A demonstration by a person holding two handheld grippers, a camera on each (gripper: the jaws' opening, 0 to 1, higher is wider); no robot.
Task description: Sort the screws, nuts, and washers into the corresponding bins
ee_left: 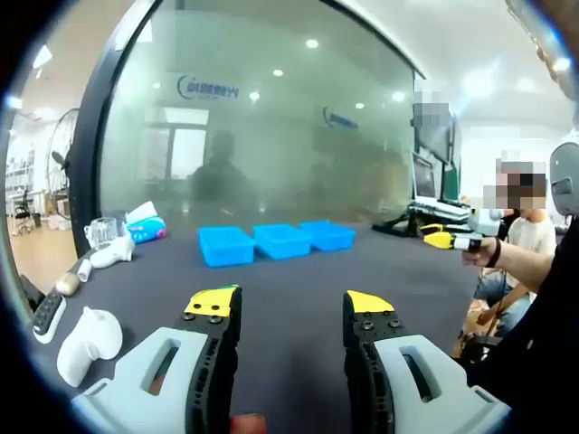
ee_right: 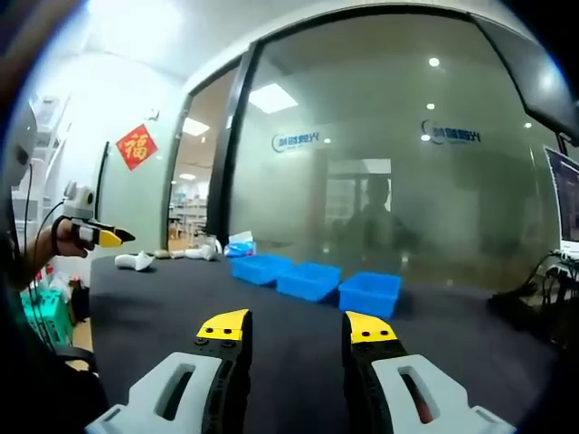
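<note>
Both the left hand-held gripper [ee_left: 291, 312] and the right hand-held gripper [ee_right: 296, 325] hover released and empty over the dark counter [ee_left: 289, 271], aimed at three blue bins [ee_left: 276, 240] lined along its far edge, apparently waiting, since I can't spot any screws, nuts or washers.

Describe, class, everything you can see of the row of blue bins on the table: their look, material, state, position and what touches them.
The blue bins are three shallow, open-topped rectangular trays, bright blue and plastic-looking. They stand upright in a row on the dark table, close together, near its far edge before a frosted glass wall. The right gripper view shows the same three. Whether neighbours touch cannot be told, nor whether anything lies inside. Neither the left gripper nor the right gripper touches them; both are open, well short of the bins.
</note>
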